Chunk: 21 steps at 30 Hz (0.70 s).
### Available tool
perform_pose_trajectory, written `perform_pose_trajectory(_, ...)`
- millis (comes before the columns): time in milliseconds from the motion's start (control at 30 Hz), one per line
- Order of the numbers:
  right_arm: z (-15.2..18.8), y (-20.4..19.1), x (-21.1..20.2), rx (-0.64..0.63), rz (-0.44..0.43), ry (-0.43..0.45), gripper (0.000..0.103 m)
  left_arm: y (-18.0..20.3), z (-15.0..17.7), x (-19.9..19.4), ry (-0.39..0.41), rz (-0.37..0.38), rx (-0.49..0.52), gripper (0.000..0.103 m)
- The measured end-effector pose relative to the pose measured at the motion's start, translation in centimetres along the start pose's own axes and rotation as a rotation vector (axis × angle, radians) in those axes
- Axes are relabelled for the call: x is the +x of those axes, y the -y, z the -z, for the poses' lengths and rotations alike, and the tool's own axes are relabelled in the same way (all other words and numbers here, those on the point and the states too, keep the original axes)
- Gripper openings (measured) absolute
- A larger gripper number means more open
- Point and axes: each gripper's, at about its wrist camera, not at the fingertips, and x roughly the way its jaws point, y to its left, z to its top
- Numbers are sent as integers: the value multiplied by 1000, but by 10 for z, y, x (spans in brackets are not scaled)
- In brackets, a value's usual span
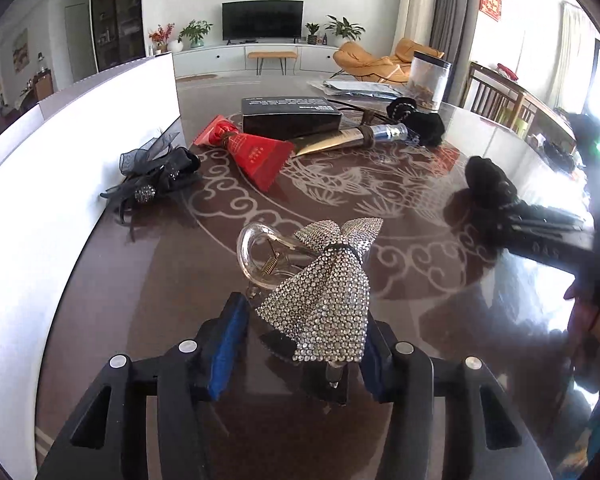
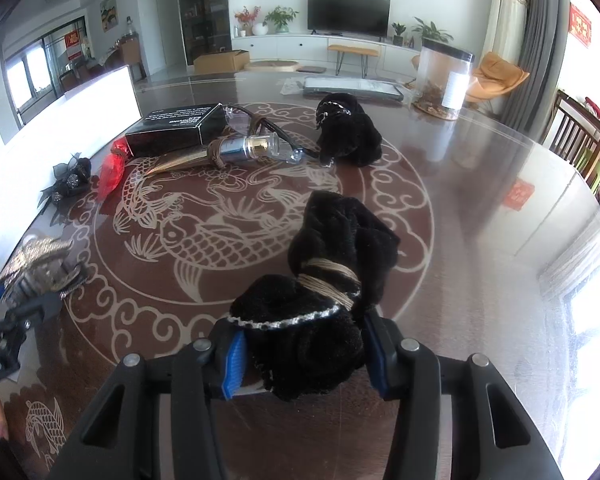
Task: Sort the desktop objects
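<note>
My left gripper (image 1: 302, 344) is shut on a rhinestone bow hair clip (image 1: 324, 300) with a clear claw, held just above the dark table (image 1: 420, 320). It also shows in the right wrist view (image 2: 36, 264). My right gripper (image 2: 300, 356) is shut on a black velvet bow hair tie (image 2: 332, 264) wound with gold thread; this also shows in the left wrist view (image 1: 488, 180). On the table lie a black lace bow (image 1: 152, 180), a red tube (image 1: 252, 152), a gold tube (image 1: 352, 136), a black box (image 1: 290, 116) and another black velvet piece (image 2: 348, 128).
A white open box (image 1: 80, 152) stands along the table's left side. A clear jar (image 2: 444, 76) with a black lid and a flat grey packet (image 2: 352, 88) sit at the far edge. Glasses (image 2: 240, 118) lie by the black box. Chairs stand at the right.
</note>
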Motion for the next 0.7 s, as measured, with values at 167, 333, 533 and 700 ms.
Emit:
perform_pose_trajectory(167,5,-1,-2,13,-37,2,50,12,1,1,-29,30,36,75)
perform_pose_trajectory(333,38,-7,-25,18,-76,4,61,22,5,2,-51,-17,91,87)
perform_pose_trajectory(533,60,6,-42,97,-88,-1,93,9,4,3,-48,6,19,93)
perform_pose_trajectory(700,59,-5,-39,57,-60,-24,100,10,4,5,-52,-2,27,94)
